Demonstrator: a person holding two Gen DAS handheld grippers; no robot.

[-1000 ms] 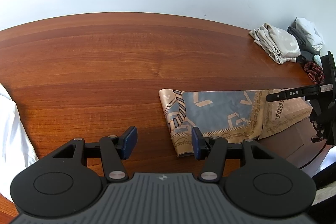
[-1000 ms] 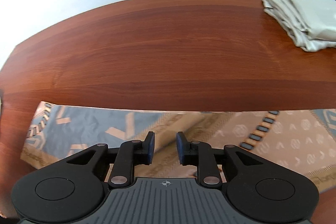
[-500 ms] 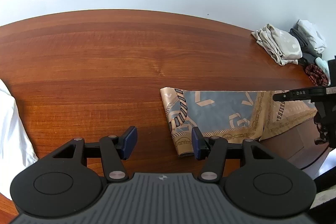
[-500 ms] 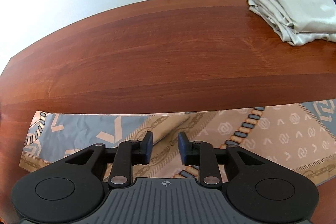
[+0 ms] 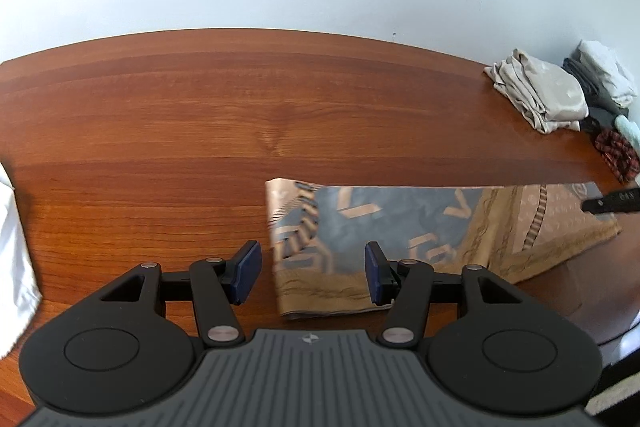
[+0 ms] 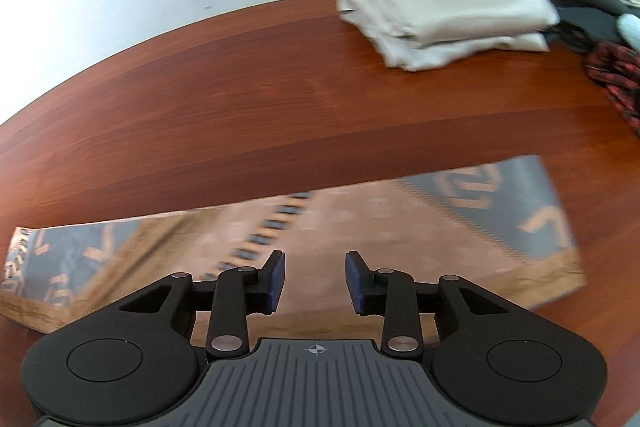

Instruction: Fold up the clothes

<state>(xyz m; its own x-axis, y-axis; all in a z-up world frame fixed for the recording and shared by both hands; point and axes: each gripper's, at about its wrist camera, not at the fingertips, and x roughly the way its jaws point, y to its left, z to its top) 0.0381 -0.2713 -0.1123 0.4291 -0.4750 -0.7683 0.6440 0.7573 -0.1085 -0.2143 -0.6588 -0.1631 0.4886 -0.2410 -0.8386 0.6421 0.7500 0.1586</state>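
Note:
A patterned tan and grey-blue scarf (image 5: 384, 227) lies folded into a long strip on the wooden table (image 5: 200, 115). It also shows in the right wrist view (image 6: 360, 227). My left gripper (image 5: 312, 273) is open and empty, hovering over the scarf's left end. My right gripper (image 6: 315, 281) is open and empty above the middle of the strip. A part of the right gripper (image 5: 612, 201) shows at the right edge of the left wrist view.
A folded cream garment (image 6: 440, 11) lies at the table's far right, also seen in the left wrist view (image 5: 536, 91). Grey, pale and red-black clothes (image 5: 608, 107) are piled behind it. A white cloth (image 5: 16, 251) lies at the left edge.
My right gripper has opened wider and moved right along the scarf, toward the folded pile. My left gripper has shifted right over the scarf's left end, still open.

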